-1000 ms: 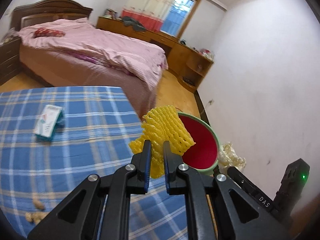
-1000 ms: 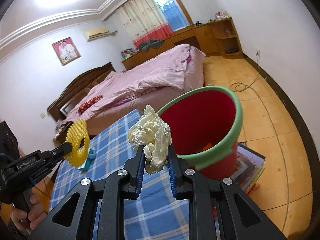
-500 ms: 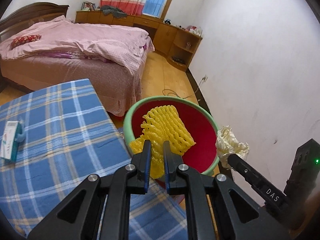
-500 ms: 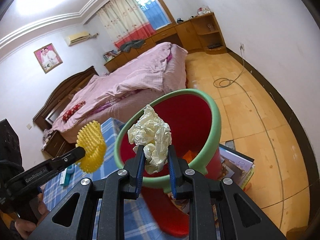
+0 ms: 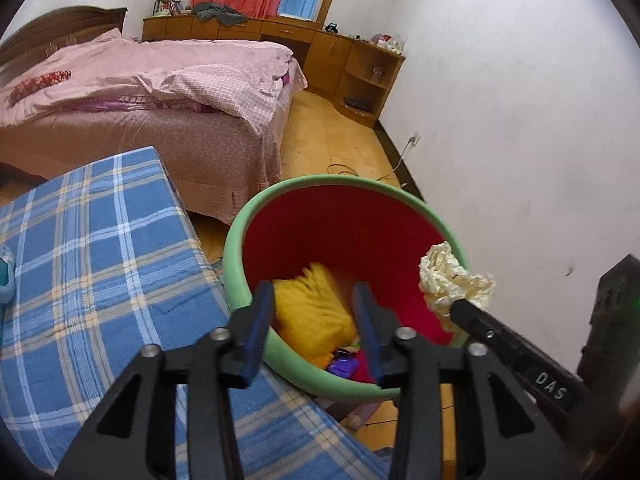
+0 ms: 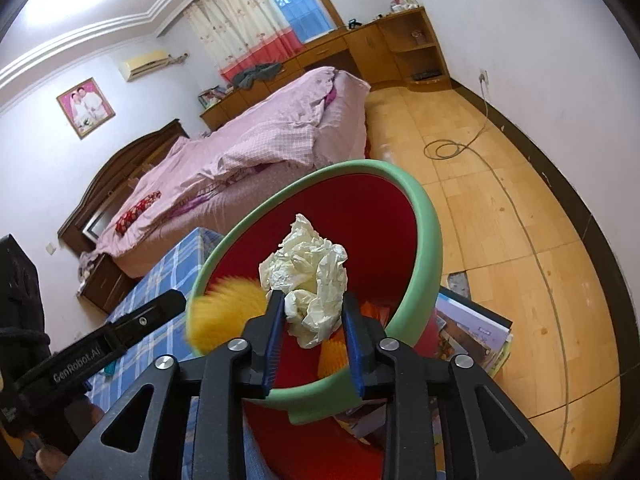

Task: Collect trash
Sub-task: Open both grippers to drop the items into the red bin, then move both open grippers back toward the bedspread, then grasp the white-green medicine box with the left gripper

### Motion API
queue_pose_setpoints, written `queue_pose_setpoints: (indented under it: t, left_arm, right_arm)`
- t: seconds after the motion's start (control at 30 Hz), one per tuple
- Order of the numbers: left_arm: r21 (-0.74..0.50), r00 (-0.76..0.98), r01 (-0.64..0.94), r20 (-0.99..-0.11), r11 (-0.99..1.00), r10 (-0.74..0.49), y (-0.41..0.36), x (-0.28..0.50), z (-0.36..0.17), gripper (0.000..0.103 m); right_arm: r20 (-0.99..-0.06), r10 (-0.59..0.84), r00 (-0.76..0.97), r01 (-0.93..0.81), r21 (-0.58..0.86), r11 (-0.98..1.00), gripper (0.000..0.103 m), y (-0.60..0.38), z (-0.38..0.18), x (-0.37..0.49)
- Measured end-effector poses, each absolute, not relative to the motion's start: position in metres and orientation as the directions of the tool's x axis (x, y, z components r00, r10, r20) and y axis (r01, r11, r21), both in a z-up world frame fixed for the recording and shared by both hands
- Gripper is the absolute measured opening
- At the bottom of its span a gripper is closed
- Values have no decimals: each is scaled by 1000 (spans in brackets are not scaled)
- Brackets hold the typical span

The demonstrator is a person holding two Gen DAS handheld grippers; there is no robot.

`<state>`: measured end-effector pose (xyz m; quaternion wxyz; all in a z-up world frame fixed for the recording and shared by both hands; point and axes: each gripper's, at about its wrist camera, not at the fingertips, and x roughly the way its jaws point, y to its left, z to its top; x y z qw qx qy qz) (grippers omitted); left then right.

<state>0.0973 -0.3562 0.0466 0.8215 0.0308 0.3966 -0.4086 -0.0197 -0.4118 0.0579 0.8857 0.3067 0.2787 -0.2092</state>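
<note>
Bin: one round red plastic bin with a thick green rim [image 5: 240, 216] is seen just beside the edge of the counter covered in blue plaid cloth [image 5: 100, 248]; orange and purple scraps lie at its bottom.
Left tongs [image 5: 314, 312]: held over the bin's near rim, jaws opening and set fairly wide; the pads are not pressed on anything.
Yellow trash: one yellow foam mesh fruit sleeve [image 5: 312, 312] is seen blurred between the left fingers, free of them, inside the bin's mouth; in the right wrist view it shows at the bin's left wall [image 6: 224, 312].
Right tongs [image 6: 312, 312]: held over the bin, jaws opening; whether the pads are touching the wad cannot be told.
White trash: one crumpled cream paper wad [image 6: 308, 276] is seen between the right fingers, above the bin's red inside [image 5: 452, 280].
Obstacles: the green rim lies under both pairs of tongs; the two tools are close together above the one opening.
Surroundings: one bed with pink bedding [image 5: 160, 80], one wooden cabinet run [image 5: 352, 60] along the wall, one cable [image 6: 452, 148] coiled on the wood floor, a stack of books [image 6: 472, 332] beside the bin, one teal object [image 5: 6, 276] at the counter's left edge.
Person: part of a hand [image 6: 48, 456] is seen beneath the left tool.
</note>
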Motion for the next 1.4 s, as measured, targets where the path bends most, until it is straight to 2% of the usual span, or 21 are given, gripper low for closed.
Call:
queue_pose_setpoints:
  t: [0.13,0.2,0.27,0.7,1.2,1.27,1.3,1.33,1.4]
  left_arm:
    - [-258,357,698,-683,668,-637,-356,99,44,42]
    - [-257,361,695,-682,671,-636,-353,99,45,42]
    - [-249,372,691,-682,679,-629,-348,99,47,42]
    - [-236,468,599,-672,765,-574,-273,117,68,42]
    - [-117,584,409,-729,905,-358,-154,177,50,45]
    - [-93,591,383,-740,919,-321,-142,187,44,52]
    - [-71,603,354,-745,933,-285,-135,194,40,63]
    - [-59,610,338,-746,939,-267,-131,198,36,70]
    - [-41,613,318,-753,947,-239,-122,210,27,70]
  right_arm:
    - [-623,-193,758,535,425,730,35,-412,57,-18]
    - [-623,-189,759,533,428,730,48,-412,57,-19]
    - [-618,-185,764,529,437,728,52,-411,58,-19]
    - [-590,-158,791,506,487,712,54,-389,71,-29]
    - [-612,-139,778,494,461,737,55,-349,77,-14]
    - [-621,-134,772,494,455,741,55,-344,77,-9]
    - [-624,-133,770,494,452,743,55,-341,76,-7]
    - [-629,-134,766,495,444,747,55,-338,76,-4]
    - [-636,-138,759,499,432,751,55,-334,74,0]
